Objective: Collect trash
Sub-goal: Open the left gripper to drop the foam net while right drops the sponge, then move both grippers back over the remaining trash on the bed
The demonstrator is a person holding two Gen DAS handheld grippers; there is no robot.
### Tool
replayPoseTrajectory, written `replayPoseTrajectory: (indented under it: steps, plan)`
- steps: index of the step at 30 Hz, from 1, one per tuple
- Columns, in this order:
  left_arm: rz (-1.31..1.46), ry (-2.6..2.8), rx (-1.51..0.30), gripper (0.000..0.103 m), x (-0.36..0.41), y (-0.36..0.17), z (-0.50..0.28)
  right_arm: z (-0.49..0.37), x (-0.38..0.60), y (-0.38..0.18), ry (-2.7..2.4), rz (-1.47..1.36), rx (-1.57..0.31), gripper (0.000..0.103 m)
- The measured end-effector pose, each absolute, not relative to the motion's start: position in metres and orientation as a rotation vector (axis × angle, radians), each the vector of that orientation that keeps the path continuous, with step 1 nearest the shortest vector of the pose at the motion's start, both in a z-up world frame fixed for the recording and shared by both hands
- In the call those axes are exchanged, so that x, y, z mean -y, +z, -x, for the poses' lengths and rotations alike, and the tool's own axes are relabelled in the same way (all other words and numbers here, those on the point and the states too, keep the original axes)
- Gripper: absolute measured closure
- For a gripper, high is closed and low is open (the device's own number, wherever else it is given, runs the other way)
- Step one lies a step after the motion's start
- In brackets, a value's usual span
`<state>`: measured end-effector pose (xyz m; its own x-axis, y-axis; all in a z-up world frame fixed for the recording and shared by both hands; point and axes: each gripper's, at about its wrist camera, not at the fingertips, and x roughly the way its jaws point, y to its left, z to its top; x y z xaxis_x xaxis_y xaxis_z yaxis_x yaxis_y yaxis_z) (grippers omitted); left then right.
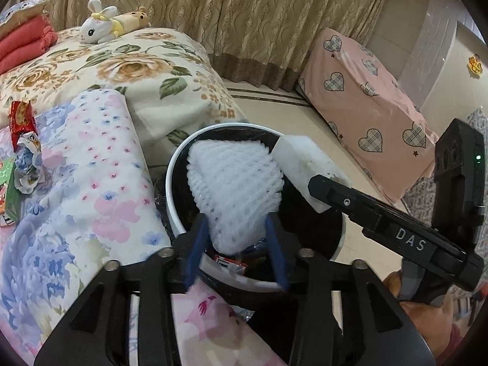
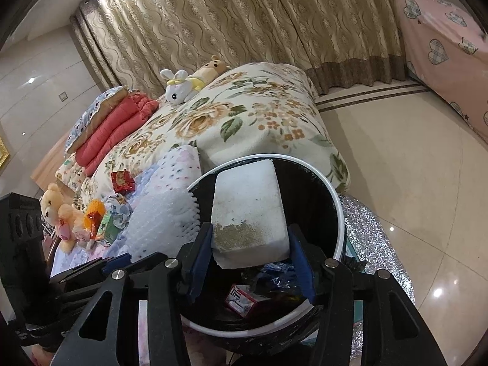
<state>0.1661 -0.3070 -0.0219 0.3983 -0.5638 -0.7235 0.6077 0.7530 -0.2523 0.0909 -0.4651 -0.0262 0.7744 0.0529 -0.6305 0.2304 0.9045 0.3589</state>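
- While both tools hang over the round white-rimmed trash bin lined with a black bag [image 1: 175, 180], the left gripper [image 1: 236, 254] pinches a white foam mesh fruit sleeve [image 1: 235, 183] between its blue pads [image 1: 195, 253].
- Over the same bin [image 2: 337, 210], the right gripper [image 2: 250, 267] clamps a white rectangular foam block with a brown-speckled patch [image 2: 248, 210].
- Inside the bin lie a red-and-white carton [image 2: 241, 300] and a crumpled blue wrapper [image 2: 279, 273].
- Against the bin's rim, the bed under a pastel flowered sheet [image 1: 91, 183] carries more litter near its edge: a red snack packet [image 1: 21, 119], a crumpled printed wrapper [image 1: 29, 164] and a green box [image 1: 9, 189].
- Farther along the bed rests a white plush rabbit [image 1: 97, 27].
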Motion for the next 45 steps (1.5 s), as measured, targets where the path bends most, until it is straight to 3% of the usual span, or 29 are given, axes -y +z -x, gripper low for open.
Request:
replayPoseTrajectory:
  steps: [3,4,13,31,45]
  plan:
    - [-0.043,-0.735,-0.888,0.046,0.303,-0.021,-0.166,-0.091,0.467,-0.028,-0.109,-0.452,-0.690,0.043]
    - [-0.038,-0.732,-0.890,0.043,0.301,-0.022,-0.166,-0.090,0.467,-0.028,-0.107,-0.455,-0.688,0.035]
    - [0.005,-0.671,-0.907,0.042,0.266,-0.031,-0.164,-0.090,0.450,-0.025,-0.087,-0.445,-0.680,0.024]
    - [0.150,-0.461,-0.911,0.042,0.146,-0.047,-0.168,-0.114,0.353,-0.023,0.086,-0.360,-0.719,0.016]
    - [0.225,-0.319,-0.922,0.042,0.073,-0.060,-0.164,-0.138,0.283,-0.038,0.213,-0.310,-0.783,0.016]
